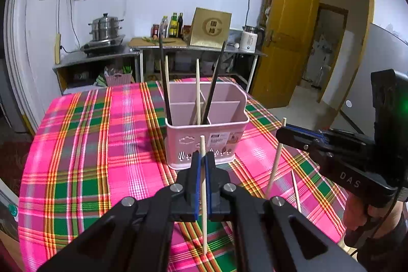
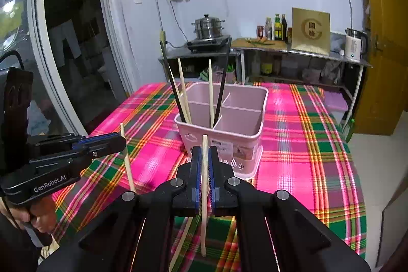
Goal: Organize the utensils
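Chopsticks are what both grippers hold. Nearest in the left wrist view, the left gripper [image 1: 203,159] is clamped on a pale wooden chopstick [image 1: 203,195] that stands almost upright between its blue-lined pads, the lower end hanging above the plaid tablecloth [image 1: 89,144]. To its right, the right gripper [image 1: 280,134] pinches a second wooden chopstick [image 1: 276,157], tilted slightly. The right wrist view shows that same stick [image 2: 204,195] held upright between closed pads, with the left gripper [image 2: 122,140] off to its left. Another loose chopstick [image 1: 296,191] lies on the cloth below the right gripper. Just ahead of both stands a pink utensil caddy [image 1: 206,142] with dividers; two black chopsticks [image 1: 164,83] and two wooden ones [image 1: 197,91] lean in its near compartments. Beyond the table, a counter carries a steel steamer pot [image 1: 105,26], bottles [image 1: 174,24] and a white kettle [image 1: 250,38].
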`<action>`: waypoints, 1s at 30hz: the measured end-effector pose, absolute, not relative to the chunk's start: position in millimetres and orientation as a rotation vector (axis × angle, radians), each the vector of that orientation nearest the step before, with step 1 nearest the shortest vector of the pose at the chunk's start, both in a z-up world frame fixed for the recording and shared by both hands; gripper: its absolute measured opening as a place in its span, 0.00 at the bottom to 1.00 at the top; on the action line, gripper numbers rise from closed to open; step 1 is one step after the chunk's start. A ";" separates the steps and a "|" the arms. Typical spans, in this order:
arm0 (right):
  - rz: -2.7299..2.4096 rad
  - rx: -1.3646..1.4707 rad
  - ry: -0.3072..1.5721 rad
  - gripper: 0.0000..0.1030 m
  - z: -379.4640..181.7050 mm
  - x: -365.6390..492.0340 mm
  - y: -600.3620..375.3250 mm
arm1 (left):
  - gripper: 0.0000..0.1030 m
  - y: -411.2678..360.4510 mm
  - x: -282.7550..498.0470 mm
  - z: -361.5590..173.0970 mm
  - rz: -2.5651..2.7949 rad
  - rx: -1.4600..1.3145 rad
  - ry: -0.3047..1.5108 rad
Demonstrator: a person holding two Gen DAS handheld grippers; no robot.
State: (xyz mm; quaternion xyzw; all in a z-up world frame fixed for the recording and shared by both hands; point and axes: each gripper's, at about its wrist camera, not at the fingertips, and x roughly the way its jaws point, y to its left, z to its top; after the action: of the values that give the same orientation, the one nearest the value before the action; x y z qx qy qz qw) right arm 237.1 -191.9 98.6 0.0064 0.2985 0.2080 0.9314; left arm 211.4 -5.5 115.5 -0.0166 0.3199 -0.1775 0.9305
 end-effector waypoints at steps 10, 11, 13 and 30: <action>0.426 0.006 0.579 0.04 109.2 226.3 -197.2 | 0.03 -5.0 204.3 122.4 -0.369 -0.026 0.642; 0.425 0.005 0.576 0.04 110.2 225.2 -197.6 | 0.03 -4.7 204.2 123.1 -0.372 -0.030 0.643; 0.426 0.003 0.569 0.04 113.2 224.7 -198.4 | 0.00 -3.8 203.8 125.9 -0.373 -0.033 0.640; 0.430 -0.002 0.565 0.04 118.7 225.3 -198.7 | 0.00 8.9 218.1 127.4 -0.357 -0.079 0.668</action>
State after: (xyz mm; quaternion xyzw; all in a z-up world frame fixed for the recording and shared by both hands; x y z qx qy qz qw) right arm 225.3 -198.7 118.7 -0.0011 0.2765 0.2105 0.9377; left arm 218.1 8.9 127.4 -0.0387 0.3261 -0.1744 0.9283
